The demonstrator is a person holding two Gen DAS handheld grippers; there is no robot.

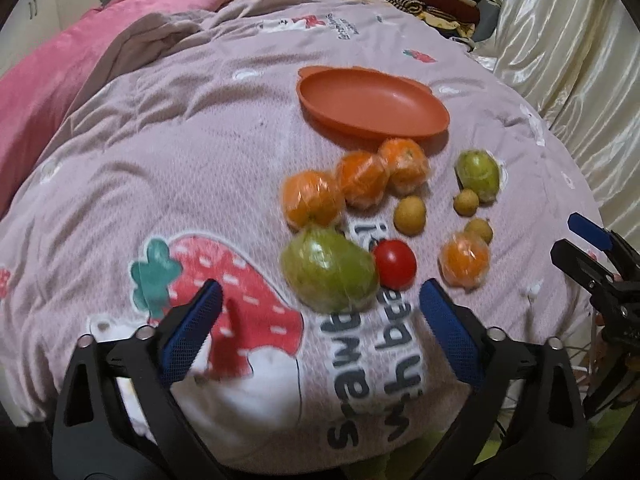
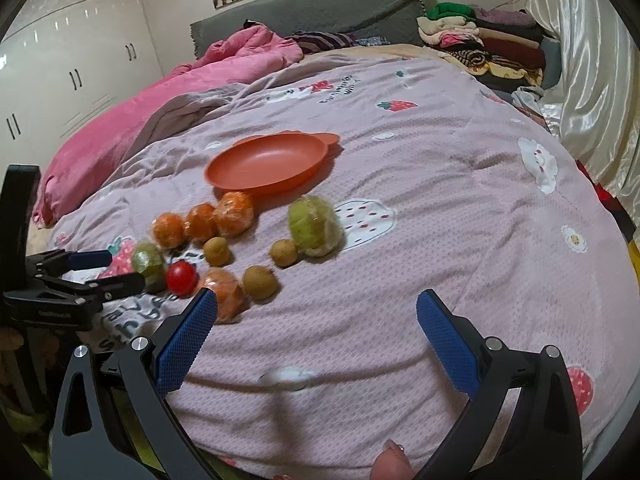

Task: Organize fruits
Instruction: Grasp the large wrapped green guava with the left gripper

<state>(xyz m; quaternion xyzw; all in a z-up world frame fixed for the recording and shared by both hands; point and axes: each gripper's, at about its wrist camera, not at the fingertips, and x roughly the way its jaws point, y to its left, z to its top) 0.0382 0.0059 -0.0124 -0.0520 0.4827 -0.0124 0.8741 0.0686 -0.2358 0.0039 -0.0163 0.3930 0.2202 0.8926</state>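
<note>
An empty orange plate (image 1: 372, 104) (image 2: 266, 164) lies on the pink bedspread. In front of it lie three wrapped oranges (image 1: 360, 180) (image 2: 200, 222), a fourth wrapped orange (image 1: 466, 260) (image 2: 226, 294), two wrapped green fruits (image 1: 330, 276) (image 2: 316, 224), a red tomato (image 1: 395, 263) (image 2: 182, 277) and three small brown fruits (image 1: 409, 215) (image 2: 260, 282). My left gripper (image 1: 320, 300) is open and empty, just short of the near green fruit. My right gripper (image 2: 316, 308) is open and empty, right of the fruits; it also shows in the left wrist view (image 1: 576, 240).
A pink blanket (image 2: 160, 108) is bunched at the bed's far left. Folded clothes (image 2: 480, 40) are stacked at the far right by a cream curtain (image 2: 592, 80). White wardrobes (image 2: 60, 60) stand at the left. The bed's front edge is under both grippers.
</note>
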